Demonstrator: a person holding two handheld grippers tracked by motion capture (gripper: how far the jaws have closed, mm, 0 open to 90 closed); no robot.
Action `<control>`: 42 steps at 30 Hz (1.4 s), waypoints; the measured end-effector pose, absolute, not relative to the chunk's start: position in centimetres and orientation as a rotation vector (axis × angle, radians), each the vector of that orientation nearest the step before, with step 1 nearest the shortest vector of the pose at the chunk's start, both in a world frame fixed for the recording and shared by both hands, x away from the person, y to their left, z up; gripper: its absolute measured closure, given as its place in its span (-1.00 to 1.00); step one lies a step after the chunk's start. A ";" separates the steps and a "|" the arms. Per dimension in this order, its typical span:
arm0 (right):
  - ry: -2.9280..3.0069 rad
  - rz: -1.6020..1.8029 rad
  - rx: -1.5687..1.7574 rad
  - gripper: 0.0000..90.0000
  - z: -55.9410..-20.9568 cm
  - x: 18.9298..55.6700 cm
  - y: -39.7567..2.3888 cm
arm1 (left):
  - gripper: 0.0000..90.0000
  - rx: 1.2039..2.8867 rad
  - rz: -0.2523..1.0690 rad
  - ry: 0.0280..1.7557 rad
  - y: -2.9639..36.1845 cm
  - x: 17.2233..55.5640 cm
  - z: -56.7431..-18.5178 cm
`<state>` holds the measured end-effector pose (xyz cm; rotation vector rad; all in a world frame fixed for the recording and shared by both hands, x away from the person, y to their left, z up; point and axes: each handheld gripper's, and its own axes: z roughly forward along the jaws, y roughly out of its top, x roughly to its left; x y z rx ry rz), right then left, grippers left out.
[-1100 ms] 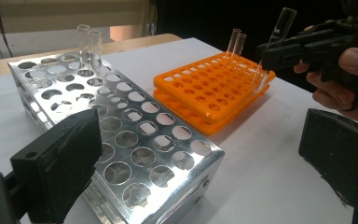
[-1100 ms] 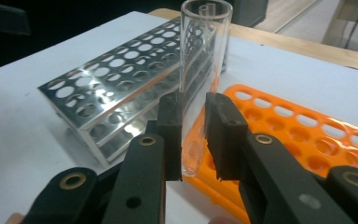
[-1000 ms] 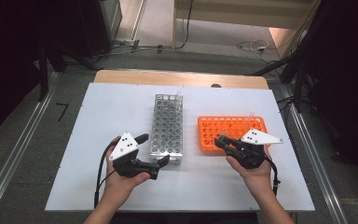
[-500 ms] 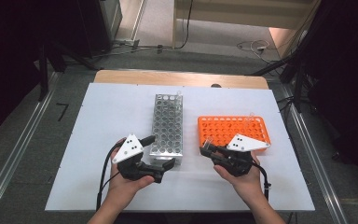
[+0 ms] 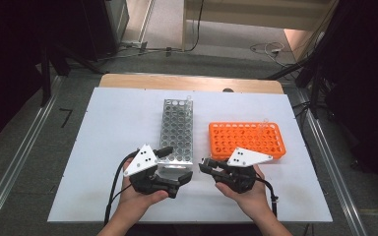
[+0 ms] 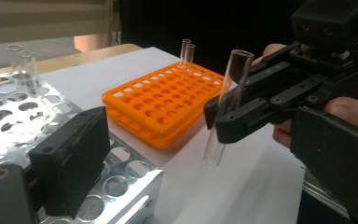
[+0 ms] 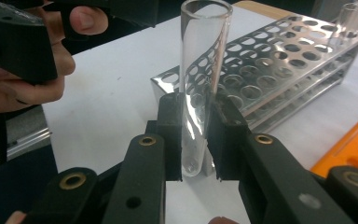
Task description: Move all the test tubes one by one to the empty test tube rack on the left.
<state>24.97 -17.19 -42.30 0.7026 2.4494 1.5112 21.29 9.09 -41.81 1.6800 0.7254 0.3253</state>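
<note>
right tongs (image 7: 195,140) pinch a clear glass tube (image 7: 200,70) upright; left tongs (image 5: 177,164) spread beside the perforated metal rack (image 5: 177,128)

Metal rack (image 5: 177,129) sitting at table (image 5: 108,128) centre; plastic rack (image 5: 246,139) lying to its right; test tube (image 7: 200,84) standing upright between right gripper (image 5: 206,166) jaws, lower centre.

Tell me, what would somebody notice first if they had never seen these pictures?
Probably the clear glass test tube, held upright between the jaws of the right gripper just above the white table. Next comes the bright orange rack on the table's right side, with two tubes standing at its far corner. Beside it, in the middle, stands a shiny metal rack, and the left gripper sits open at its near end.
</note>
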 end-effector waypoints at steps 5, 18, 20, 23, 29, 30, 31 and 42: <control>2.469 1.511 0.675 0.64 -42.4 24.6 -16.6 | -0.88 1.671 0.309 0.710 8.8 21.1 -41.6; 2.506 1.512 0.625 0.64 -42.6 23.9 -15.5 | -0.27 1.662 0.261 0.643 8.1 20.6 -41.5; 2.511 1.514 0.614 0.64 -42.6 23.7 -15.3 | -0.17 1.668 0.265 0.641 7.9 20.6 -41.5; 2.517 1.515 0.598 0.64 -42.6 23.5 -15.0 | -0.03 1.677 0.271 0.635 7.7 20.5 -41.6; 2.533 1.517 0.577 0.64 -42.6 23.1 -14.6 | 0.28 1.691 0.289 0.617 7.5 20.3 -41.6; 2.536 1.517 0.574 0.64 -42.6 23.1 -14.5 | 0.30 1.693 0.288 0.615 7.5 20.3 -41.6; 2.537 1.518 0.572 0.64 -42.6 23.1 -14.5 | 0.32 1.695 0.292 0.615 7.5 20.3 -41.5; 2.546 1.516 0.556 0.64 -42.6 22.9 -14.3 | 0.60 1.691 0.284 0.605 7.7 20.3 -41.5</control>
